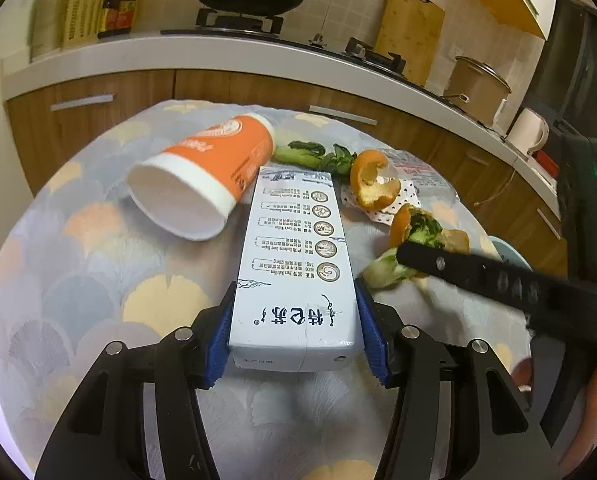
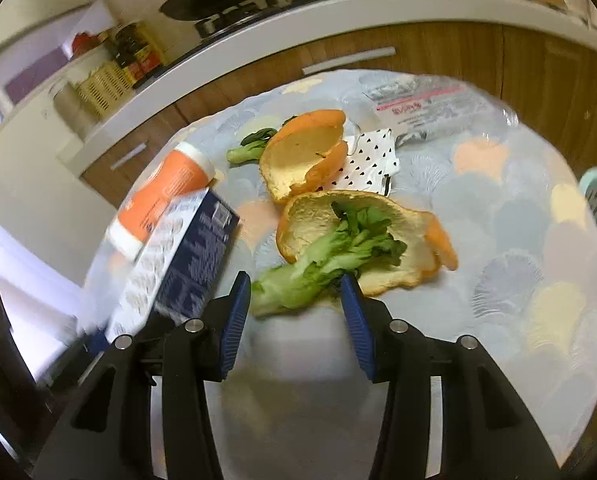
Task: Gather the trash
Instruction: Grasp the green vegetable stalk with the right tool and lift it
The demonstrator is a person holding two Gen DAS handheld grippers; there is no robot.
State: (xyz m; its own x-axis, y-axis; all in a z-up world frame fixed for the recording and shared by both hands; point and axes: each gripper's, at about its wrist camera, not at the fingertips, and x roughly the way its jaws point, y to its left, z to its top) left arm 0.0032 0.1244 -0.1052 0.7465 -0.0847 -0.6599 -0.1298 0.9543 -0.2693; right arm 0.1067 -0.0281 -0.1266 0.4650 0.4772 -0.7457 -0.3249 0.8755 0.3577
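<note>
Left gripper [image 1: 296, 320] clamps the milk carton [image 1: 294, 264] by its near end. Orange cup [image 1: 206, 176] lies on its side, touching carton's far left. Right gripper [image 2: 296, 300], just right of carton, straddles veg stalk [image 2: 298, 280] w/ jaws apart (pads' contact unclear).

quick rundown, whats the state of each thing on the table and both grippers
milk carton: lying flat, clamped at its near end
left gripper: shut on the carton
right gripper: open, the stalk's cut end between its pads
vegetable stalk: lying partly inside an orange peel
near orange peel: curled, inner side up
far orange peel: curled open
paper cup: tipped on its side, looks empty
dotted wrapper: crumpled flat
</note>
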